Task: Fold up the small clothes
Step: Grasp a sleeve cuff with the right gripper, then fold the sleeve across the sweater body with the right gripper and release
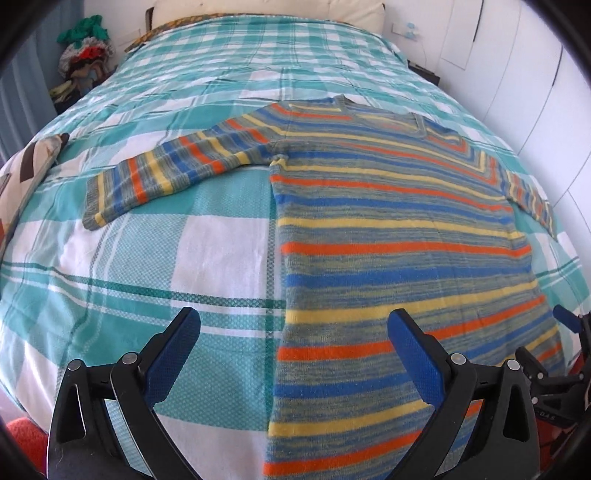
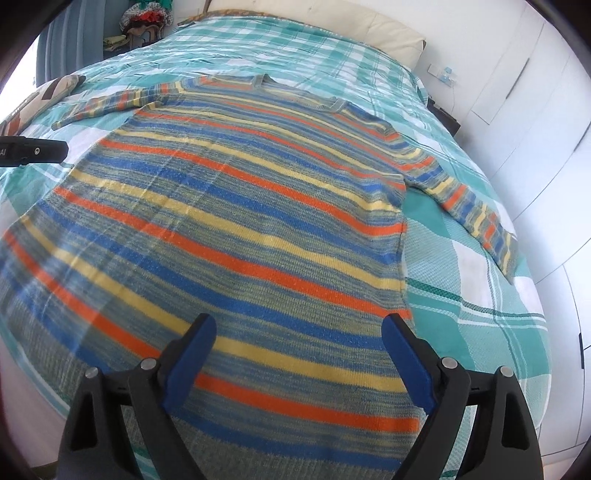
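A striped knit sweater (image 1: 399, 229) in blue, yellow, orange and grey lies flat on the bed, neck away from me, both sleeves spread out. In the left wrist view its left sleeve (image 1: 177, 166) reaches left. My left gripper (image 1: 293, 321) is open, above the sweater's lower left edge, holding nothing. In the right wrist view the sweater (image 2: 236, 206) fills the middle and its right sleeve (image 2: 476, 210) runs down the right. My right gripper (image 2: 299, 326) is open and empty above the sweater's lower right part. The right gripper also shows at the right edge of the left wrist view (image 1: 565, 354).
The bed has a teal and white checked cover (image 1: 155, 258). A patterned cushion (image 1: 26, 166) lies at the bed's left edge. A cream pillow (image 1: 266, 11) is at the head. White wardrobe doors (image 2: 535, 110) stand to the right. A pile of items (image 1: 85, 59) sits at the back left.
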`<action>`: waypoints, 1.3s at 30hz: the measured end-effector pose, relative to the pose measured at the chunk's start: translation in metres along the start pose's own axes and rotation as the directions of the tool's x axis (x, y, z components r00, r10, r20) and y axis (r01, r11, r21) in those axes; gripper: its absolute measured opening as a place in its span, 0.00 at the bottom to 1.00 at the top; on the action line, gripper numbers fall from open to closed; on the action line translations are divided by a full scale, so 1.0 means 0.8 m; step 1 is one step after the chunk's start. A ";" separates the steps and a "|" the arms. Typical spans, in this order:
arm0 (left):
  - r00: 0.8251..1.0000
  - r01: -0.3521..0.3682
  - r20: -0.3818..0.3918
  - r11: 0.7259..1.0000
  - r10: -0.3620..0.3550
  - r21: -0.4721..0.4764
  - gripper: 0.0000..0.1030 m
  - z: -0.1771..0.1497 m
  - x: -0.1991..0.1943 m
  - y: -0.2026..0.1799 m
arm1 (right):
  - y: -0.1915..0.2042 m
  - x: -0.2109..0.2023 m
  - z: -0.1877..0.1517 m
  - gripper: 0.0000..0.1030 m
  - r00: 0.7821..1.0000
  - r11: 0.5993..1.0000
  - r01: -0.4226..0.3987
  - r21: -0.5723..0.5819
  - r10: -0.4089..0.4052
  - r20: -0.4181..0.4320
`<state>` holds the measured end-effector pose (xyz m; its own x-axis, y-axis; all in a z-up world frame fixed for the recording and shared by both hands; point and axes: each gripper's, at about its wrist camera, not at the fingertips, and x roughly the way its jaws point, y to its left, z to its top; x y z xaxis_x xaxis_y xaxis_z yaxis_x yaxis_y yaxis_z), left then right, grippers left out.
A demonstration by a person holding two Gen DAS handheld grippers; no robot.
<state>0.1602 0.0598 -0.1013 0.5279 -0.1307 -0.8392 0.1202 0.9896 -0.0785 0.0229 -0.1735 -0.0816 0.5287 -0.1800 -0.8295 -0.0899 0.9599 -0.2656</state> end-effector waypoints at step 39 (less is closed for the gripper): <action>0.993 -0.117 0.001 0.987 0.118 -0.111 0.99 -0.037 0.035 0.061 | -0.532 0.202 0.016 0.10 0.976 0.498 -0.103 0.861 0.216 -0.009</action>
<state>0.1558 0.1065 -0.1443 0.5388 -0.0134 -0.8423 -0.0365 0.9986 -0.0392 0.1570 -0.6084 -0.0961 0.4892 0.0302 -0.8716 0.6276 0.6817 0.3759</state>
